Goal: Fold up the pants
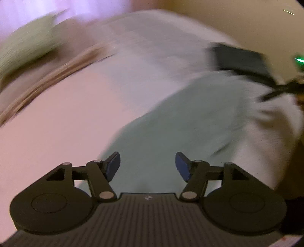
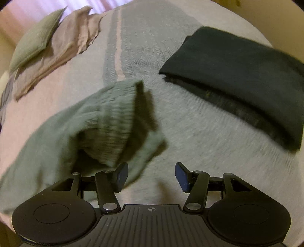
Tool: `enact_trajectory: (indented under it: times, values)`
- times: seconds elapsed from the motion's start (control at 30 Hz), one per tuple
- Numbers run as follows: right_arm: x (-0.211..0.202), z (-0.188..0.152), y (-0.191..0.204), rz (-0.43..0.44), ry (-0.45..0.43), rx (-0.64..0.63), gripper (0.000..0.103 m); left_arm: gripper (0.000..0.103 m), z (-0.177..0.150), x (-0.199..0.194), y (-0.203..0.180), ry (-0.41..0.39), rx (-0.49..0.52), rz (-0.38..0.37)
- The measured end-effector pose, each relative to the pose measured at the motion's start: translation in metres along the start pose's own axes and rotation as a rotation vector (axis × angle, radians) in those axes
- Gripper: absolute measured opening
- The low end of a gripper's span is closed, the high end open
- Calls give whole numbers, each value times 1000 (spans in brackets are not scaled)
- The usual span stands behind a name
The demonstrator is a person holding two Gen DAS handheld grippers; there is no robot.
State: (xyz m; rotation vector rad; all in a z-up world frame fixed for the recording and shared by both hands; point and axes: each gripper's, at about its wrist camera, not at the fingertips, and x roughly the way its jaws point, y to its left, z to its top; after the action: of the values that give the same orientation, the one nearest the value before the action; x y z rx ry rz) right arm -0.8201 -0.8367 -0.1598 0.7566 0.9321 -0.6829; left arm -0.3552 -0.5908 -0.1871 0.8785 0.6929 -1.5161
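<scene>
Pale green pants (image 2: 62,136) lie on the bed, their ribbed waistband (image 2: 117,114) bunched and raised just ahead of my right gripper (image 2: 150,175). That gripper is open; its left pad (image 2: 121,175) sits at the waistband's edge, with nothing between the pads. In the blurred left wrist view the same pants (image 1: 182,121) stretch away across the bed. My left gripper (image 1: 148,167) is open above the fabric, holding nothing. The other gripper's dark tip (image 1: 281,89) shows at the far right of that view.
A folded dark garment (image 2: 237,76) lies on the grey bedspread (image 2: 190,133) to the right. A folded beige cloth (image 2: 62,51) and a green pillow (image 2: 34,39) sit at the far left. The bed's far edge meets a cream wall (image 1: 237,15).
</scene>
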Motion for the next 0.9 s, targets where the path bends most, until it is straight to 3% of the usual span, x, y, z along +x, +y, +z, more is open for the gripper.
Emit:
enact_trajectory:
  times: [0.1,0.2,0.3,0.4,0.47,0.5,0.57,0.6,0.67,0.9]
  values:
    - [-1,8,-25,15,0,-59,52,67,62,45,-98,-35,234,-96]
    - [0,12,-43,11,-11,-112,52,71,110,86,-170,-54,475,-147]
    - [1,10,-57,21,-13,-119,52,71,139,127,-225,-25,708,-175]
    - [2,6,-67,54,-18,-85,52,69,153,162,-256,76,861,-180]
    - [3,4,-70,82,-17,-63,52,65,157,184,-257,167,889,-188]
    - [3,2,-69,101,-21,-61,52,50,162,194,-250,209,887,-195]
    - [3,1,-65,141,-30,-65,52,38,170,206,-242,274,851,-224]
    - [3,2,-61,169,-36,-73,52,26,176,207,-237,282,841,-237]
    - [4,7,-52,237,-49,-80,52,22,185,197,-224,263,815,-243]
    - [43,37,-7,571,-13,-128,52,19,218,142,-152,123,569,-136]
